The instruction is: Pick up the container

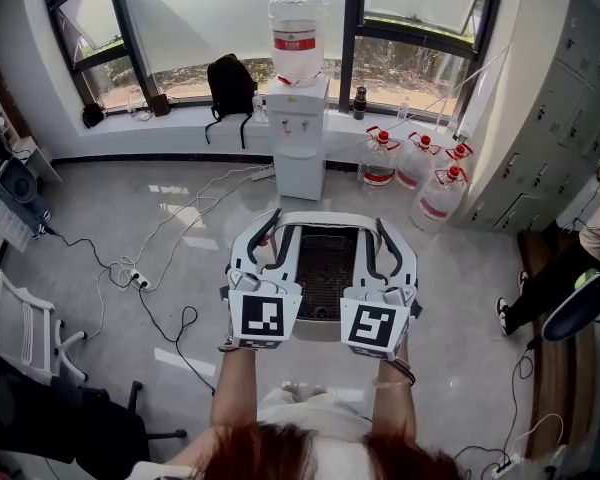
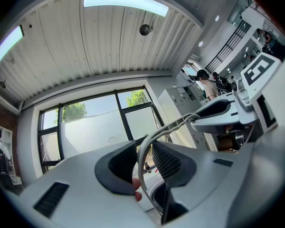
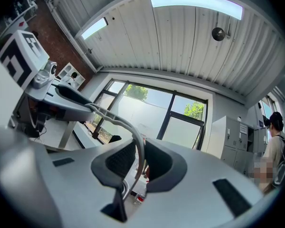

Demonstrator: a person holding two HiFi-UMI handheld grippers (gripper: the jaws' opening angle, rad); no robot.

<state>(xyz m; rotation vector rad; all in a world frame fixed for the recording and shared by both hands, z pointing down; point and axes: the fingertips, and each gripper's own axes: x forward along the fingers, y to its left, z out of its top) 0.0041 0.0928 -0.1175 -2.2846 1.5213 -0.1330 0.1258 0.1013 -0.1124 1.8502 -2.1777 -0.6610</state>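
The container [image 1: 325, 220] is a white rectangular basket with a dark mesh bottom, held up in the air in front of me over the floor. My left gripper [image 1: 272, 243] is shut on its left rim, and my right gripper [image 1: 380, 248] is shut on its right rim. In the left gripper view the thin white rim [image 2: 146, 148] runs between the dark pads of the left gripper [image 2: 143, 164]. The right gripper view shows the same: the rim [image 3: 135, 137] is pinched in the right gripper [image 3: 138, 164]. Each gripper view shows the other gripper across the container.
Straight ahead a white water dispenser [image 1: 300, 128] stands against the window wall. Several water jugs [image 1: 420, 173] stand to its right and a black backpack [image 1: 230, 83] to its left. Cables and a power strip [image 1: 135, 276] cross the floor at left. A seated person [image 1: 560, 278] is at right.
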